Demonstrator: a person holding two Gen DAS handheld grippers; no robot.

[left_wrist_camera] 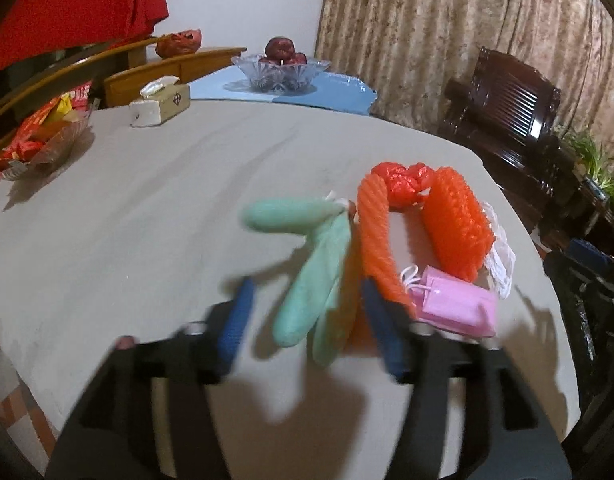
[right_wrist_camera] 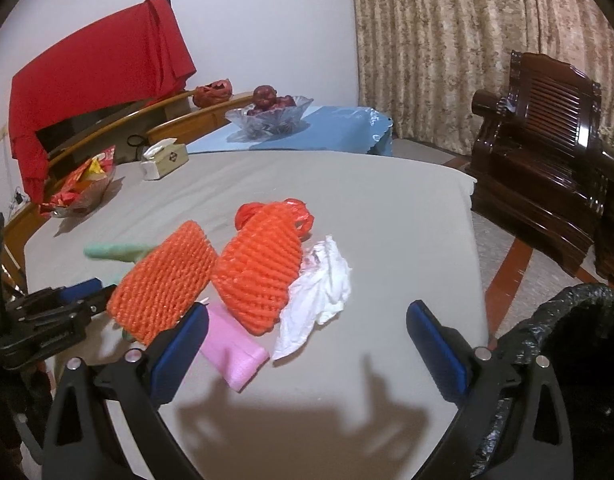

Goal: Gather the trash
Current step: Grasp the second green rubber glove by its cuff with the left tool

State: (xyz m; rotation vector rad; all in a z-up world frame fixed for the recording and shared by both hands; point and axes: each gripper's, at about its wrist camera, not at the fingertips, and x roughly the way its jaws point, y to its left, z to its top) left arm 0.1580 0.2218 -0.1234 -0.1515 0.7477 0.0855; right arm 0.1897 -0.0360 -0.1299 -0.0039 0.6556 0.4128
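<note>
Trash lies in a pile on the grey tablecloth (left_wrist_camera: 127, 220): two orange foam nets (right_wrist_camera: 259, 272) (right_wrist_camera: 163, 284), a red plastic bag (left_wrist_camera: 403, 184), a crumpled white tissue (right_wrist_camera: 323, 284), a pink foam piece (right_wrist_camera: 231, 352) and pale green foam sleeves (left_wrist_camera: 311, 276). My left gripper (left_wrist_camera: 313, 328) is open, with the green sleeves lying between its blue pads (left_wrist_camera: 239, 320) and a gap beside the left pad. The left gripper (right_wrist_camera: 93, 292) also shows at the left edge of the right wrist view. My right gripper (right_wrist_camera: 309, 346) is open just in front of the pile, nothing pressed between its pads.
A black-bagged bin (right_wrist_camera: 567, 320) stands off the table's right edge by my right gripper. At the far side are a tissue box (left_wrist_camera: 161, 106), a snack bowl (left_wrist_camera: 39, 140) and a glass fruit bowl (left_wrist_camera: 281, 70). A dark wooden armchair (right_wrist_camera: 547, 152) stands to the right.
</note>
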